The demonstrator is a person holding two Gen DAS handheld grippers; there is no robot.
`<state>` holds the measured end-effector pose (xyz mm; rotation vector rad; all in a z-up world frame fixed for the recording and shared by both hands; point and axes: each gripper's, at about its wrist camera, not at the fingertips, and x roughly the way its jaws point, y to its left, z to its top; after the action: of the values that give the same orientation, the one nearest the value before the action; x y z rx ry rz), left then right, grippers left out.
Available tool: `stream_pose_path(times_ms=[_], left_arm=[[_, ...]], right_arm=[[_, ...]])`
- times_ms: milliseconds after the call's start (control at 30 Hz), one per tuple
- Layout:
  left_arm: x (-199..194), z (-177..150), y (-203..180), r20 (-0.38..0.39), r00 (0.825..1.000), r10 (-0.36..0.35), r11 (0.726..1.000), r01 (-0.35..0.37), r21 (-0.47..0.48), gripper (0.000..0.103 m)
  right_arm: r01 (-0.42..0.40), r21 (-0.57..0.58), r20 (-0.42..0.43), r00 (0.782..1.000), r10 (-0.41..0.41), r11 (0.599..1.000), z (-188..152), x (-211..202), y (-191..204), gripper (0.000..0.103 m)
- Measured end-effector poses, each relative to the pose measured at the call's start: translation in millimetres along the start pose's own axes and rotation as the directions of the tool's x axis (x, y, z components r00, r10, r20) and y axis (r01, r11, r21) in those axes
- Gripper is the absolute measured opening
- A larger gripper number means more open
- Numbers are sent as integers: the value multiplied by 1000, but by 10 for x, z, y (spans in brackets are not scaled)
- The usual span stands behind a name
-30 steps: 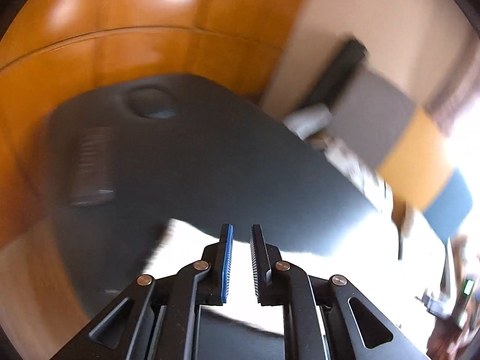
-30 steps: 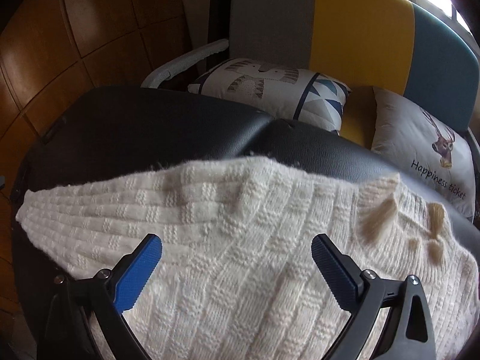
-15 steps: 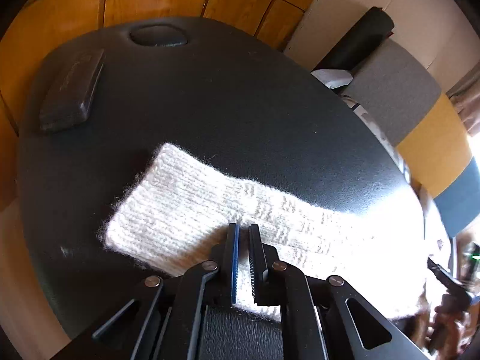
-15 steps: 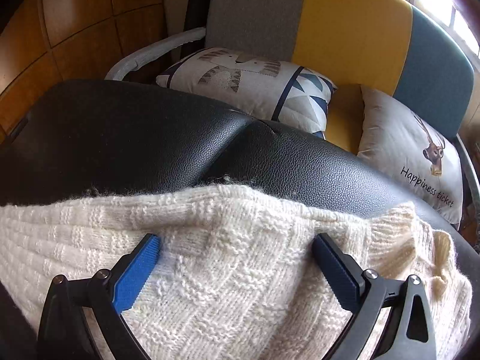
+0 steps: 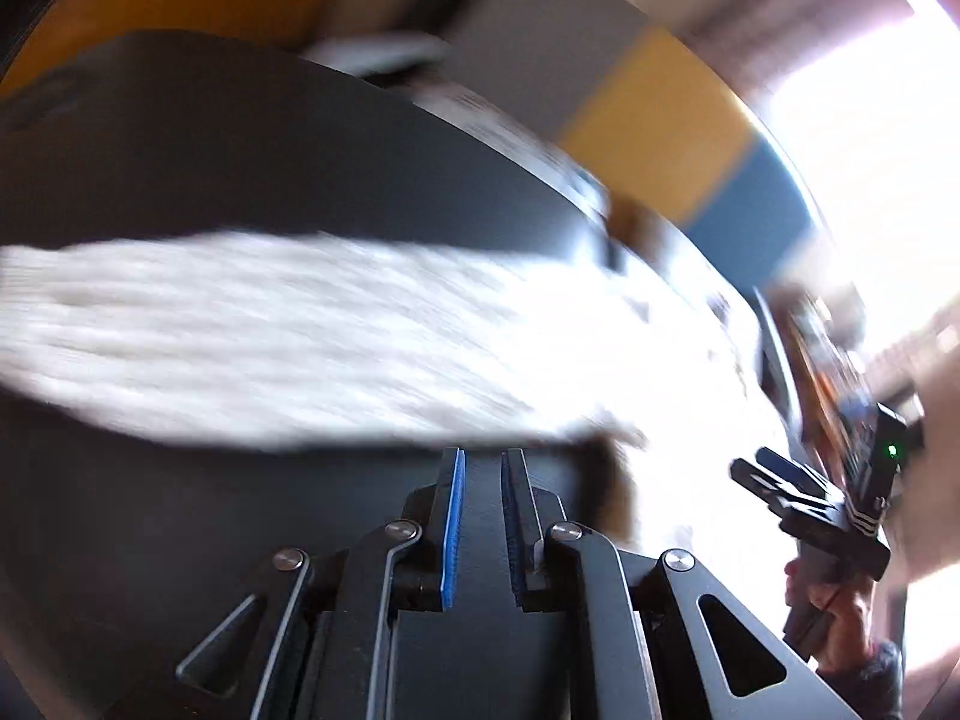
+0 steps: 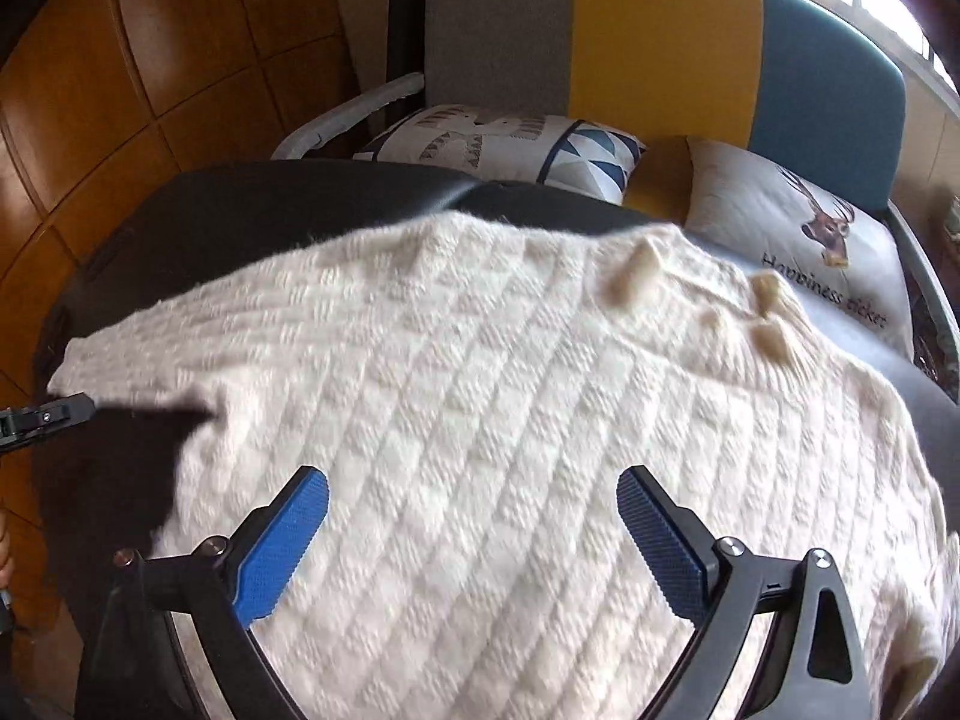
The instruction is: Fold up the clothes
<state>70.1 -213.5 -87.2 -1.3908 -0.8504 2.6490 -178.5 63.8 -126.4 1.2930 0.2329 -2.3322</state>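
A cream knitted sweater point(image 6: 480, 396) lies spread on a black padded table point(image 6: 252, 204). Its sleeve point(image 5: 252, 336) stretches leftward in the blurred left wrist view. My left gripper point(image 5: 482, 468) hovers just before the sleeve's near edge, its blue pads almost together with nothing between them. My right gripper point(image 6: 471, 498) is open wide above the sweater's body, and nothing sits between its fingers. The right gripper point(image 5: 798, 480) also shows at the right of the left wrist view, held by a hand. The left gripper's tip point(image 6: 45, 417) pokes in at the left edge of the right wrist view.
Behind the table stands a sofa point(image 6: 660, 42) in grey, yellow and blue, with a patterned cushion point(image 6: 498, 141) and a deer cushion point(image 6: 798, 240). Wood-panelled wall point(image 6: 120, 72) runs along the left. Bright window light point(image 5: 870, 150) washes out the right side.
The left gripper has swung right and pulled back from over the sleeve; its view is now blurred. The right gripper has drawn back, so more of the sweater shows beneath it.
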Motion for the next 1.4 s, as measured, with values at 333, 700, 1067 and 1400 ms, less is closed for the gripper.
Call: stream_pose_path(times_ms=[333, 700, 1067, 1400], left_arm=[[1455, 590, -873, -104, 994, 38, 985, -20, 173, 14], [1334, 590, -835, -21, 998, 52, 990, -49, 131, 17], [1219, -319, -1023, -57, 998, 30, 965, -14, 263, 20], [1403, -177, -1672, -128, 991, -30, 940, 71, 334, 30]], right_arm=[[134, 160, -56, 990, -126, 978, -891, -253, -554, 103], [52, 217, 36, 997, -61, 975, -1093, -559, -577, 102], [133, 193, -3, 991, -135, 972, -2032, -1048, -587, 102], [240, 459, 91, 945, -314, 855, -2432, -1753, -1459, 99]])
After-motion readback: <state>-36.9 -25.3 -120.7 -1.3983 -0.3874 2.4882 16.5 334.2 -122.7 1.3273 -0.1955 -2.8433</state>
